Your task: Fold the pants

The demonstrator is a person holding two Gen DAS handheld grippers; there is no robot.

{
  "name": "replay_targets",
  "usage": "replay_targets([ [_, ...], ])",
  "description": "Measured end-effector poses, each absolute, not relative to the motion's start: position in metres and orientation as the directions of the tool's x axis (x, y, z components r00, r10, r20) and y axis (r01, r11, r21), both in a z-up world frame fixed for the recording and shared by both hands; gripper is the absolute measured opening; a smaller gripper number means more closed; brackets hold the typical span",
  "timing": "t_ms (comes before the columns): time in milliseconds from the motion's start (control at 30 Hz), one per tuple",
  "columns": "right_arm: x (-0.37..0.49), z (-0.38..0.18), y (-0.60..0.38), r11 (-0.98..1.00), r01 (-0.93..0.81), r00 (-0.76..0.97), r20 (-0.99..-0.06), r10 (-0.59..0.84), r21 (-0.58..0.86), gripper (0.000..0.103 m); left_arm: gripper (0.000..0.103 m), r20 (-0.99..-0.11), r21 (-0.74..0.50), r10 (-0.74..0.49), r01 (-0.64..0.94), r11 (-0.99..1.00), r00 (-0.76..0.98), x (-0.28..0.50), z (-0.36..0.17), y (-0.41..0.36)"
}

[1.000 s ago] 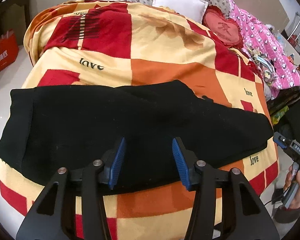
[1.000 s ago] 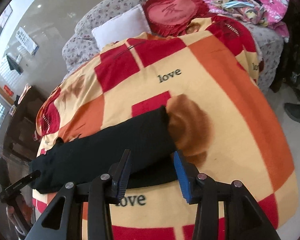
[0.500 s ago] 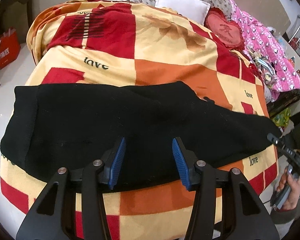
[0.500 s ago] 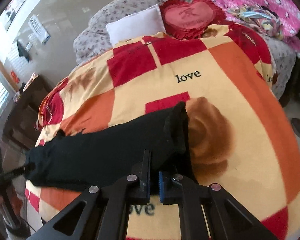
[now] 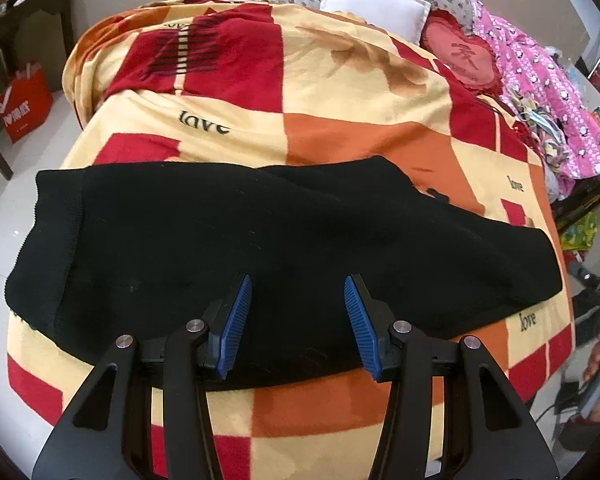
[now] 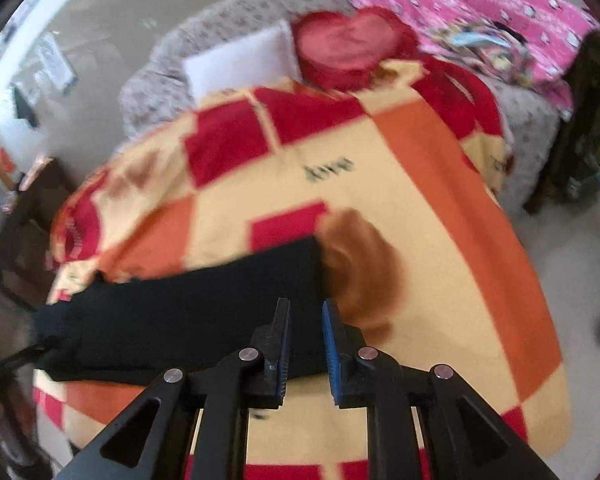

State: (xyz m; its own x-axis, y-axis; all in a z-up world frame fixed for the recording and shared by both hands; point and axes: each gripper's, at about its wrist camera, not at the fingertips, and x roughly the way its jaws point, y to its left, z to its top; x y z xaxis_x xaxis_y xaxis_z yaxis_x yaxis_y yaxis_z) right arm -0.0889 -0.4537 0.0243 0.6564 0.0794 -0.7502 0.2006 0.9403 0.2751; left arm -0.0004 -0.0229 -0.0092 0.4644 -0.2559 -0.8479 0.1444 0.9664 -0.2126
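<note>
**Right jaws part again at the hem of the pants**

The black pants (image 5: 236,248) lie stretched across the near edge of the bed, on the red, orange and cream blanket (image 5: 340,92) printed with "love"; the waistband is toward the left side and the leg ends run off to the right. The right hand-held gripper (image 6: 306,340) was clamped tight half a second ago at the leg end; its jaws have just been opening and now stand a narrow gap apart, with black fabric showing behind the gap. This view is blurred, so I cannot tell for sure whether any cloth remains pinched, but it looks released. The left hand-held gripper (image 5: 298,320) hangs over the seat area, released, jaws half-wide and holding nothing, as it was a second ago. The fold looks not yet begun; probably a fresh grasp is needed.
</note>
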Motion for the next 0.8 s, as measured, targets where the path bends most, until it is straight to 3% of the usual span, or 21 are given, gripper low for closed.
replay_targets([
  [267,-0.041,-0.024,-0.407,0.970,0.109,0.532,-0.837,0.127,0.217,0.015,0.048,-0.861,-0.134,-0.177,0.125,0.983,0.476,0.004,-0.027,-0.029],
  [500,-0.046,-0.008,-0.394,0.974,0.076,0.562,-0.816,0.135,0.214,0.018,0.049,-0.852,-0.085,-0.141,0.133,0.988,0.504,0.003,-0.020,-0.038],
  [800,-0.041,0.003,-0.383,0.877,0.034,0.609,-0.706,0.362,0.479,0.023,0.049,-0.832,-0.080,-0.189,0.225,0.971,0.521,0.001,0.002,-0.077],
])
